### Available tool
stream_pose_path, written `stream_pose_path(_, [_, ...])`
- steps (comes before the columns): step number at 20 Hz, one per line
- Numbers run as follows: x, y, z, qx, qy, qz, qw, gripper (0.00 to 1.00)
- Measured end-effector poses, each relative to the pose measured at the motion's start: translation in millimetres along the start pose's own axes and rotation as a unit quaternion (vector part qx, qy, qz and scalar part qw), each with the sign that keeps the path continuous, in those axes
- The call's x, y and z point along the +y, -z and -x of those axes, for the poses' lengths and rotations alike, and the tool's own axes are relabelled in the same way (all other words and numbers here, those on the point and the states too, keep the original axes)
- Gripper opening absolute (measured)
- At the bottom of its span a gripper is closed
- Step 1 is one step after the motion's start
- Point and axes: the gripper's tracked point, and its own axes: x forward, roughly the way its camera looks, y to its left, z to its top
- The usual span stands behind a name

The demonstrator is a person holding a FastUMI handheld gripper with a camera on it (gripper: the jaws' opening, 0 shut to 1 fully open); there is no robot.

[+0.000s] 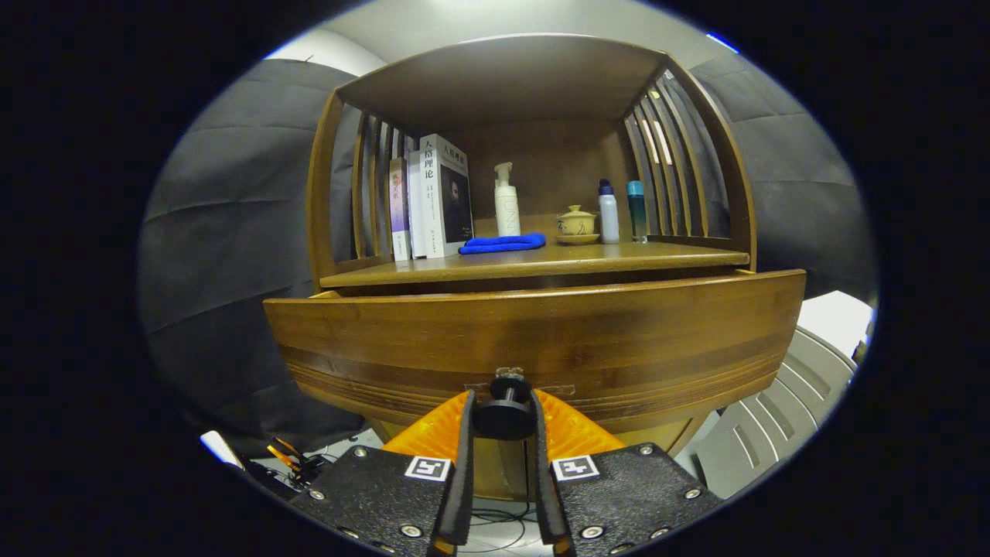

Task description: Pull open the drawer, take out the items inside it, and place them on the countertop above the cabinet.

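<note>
**Gripper clamped on the drawer knob**

Gripper [503,418] holds the round knob [503,418] of the drawer [534,340], both fingers pressing its sides. The drawer front stands out a little below the surface [534,261], where books [433,197], a blue cloth [503,244] and bottles [619,210] stand. The pulling step seems under way; next it needs a straight pull back, until the inside shows.

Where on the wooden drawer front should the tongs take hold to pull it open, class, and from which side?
Grip the small round black knob at the middle of the brown wooden drawer front, coming straight on from the front. It stands out on a short stem, so the fingers can close behind its disc. The tongs sit either side of it now.
</note>
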Motion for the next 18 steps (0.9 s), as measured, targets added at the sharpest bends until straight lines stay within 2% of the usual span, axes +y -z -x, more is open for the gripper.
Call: stream_pose_path(18, [17.1, 26.2, 92.0, 0.031, -0.039, 0.008, 0.999, 0.34])
